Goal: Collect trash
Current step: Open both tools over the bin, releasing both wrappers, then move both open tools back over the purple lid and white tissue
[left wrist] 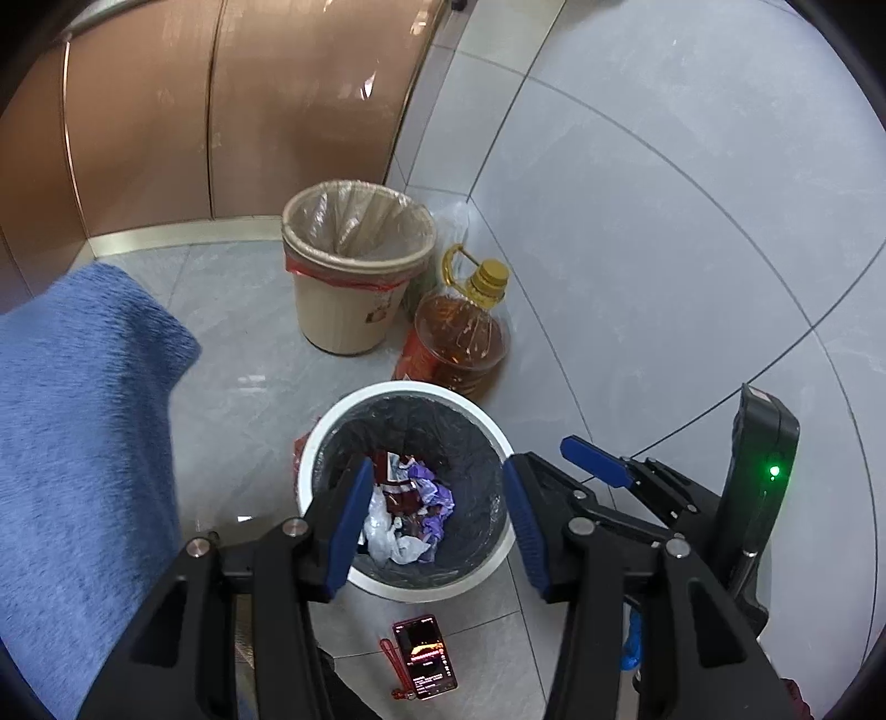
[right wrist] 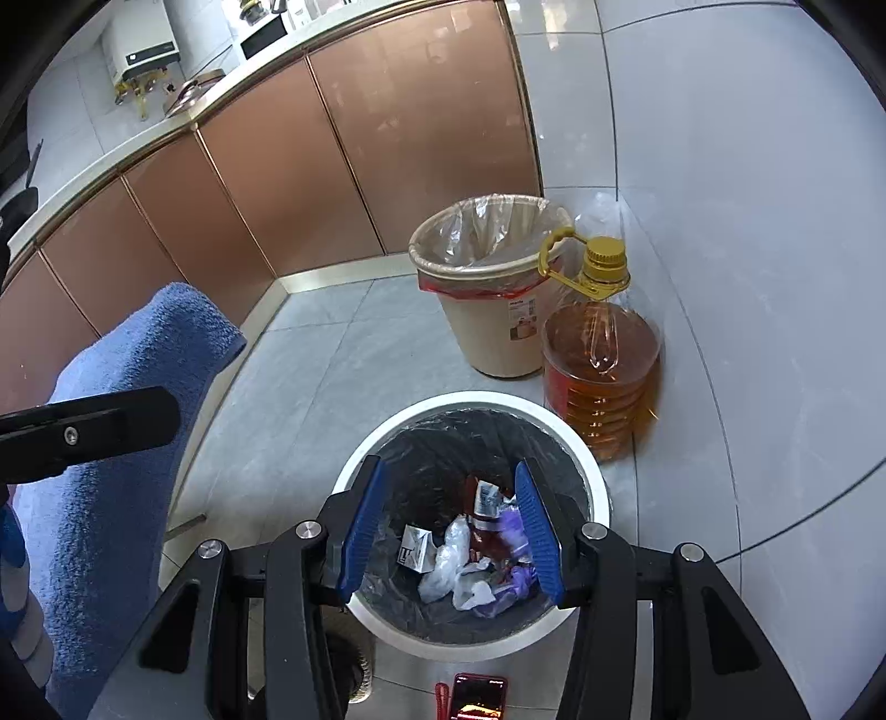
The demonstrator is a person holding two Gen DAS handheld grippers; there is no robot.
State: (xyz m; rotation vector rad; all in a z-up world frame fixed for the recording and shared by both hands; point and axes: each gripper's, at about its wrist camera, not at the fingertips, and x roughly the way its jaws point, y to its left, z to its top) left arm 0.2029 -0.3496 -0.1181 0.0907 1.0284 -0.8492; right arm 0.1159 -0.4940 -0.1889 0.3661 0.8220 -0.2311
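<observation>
Left gripper (left wrist: 437,520) and right gripper (right wrist: 451,529) wide, empty, above white bin (right wrist: 595,493). Wrappers (right wrist: 482,559) inside, perhaps paper too.

Site I worked in: a home kitchen. Evidence I logged: copper-toned cabinets (right wrist: 354,149) under a pale counter (right wrist: 183,105), wall-mounted water heater (right wrist: 145,47), oil jug (right wrist: 601,360) on grey floor tiles (right wrist: 343,354), two lined bins (right wrist: 487,288) (right wrist: 470,531), tiled wall (right wrist: 747,166).

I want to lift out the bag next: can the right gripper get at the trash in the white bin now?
Probably yes: the right gripper hangs open above the white bin, with nothing covering the trash.
</observation>
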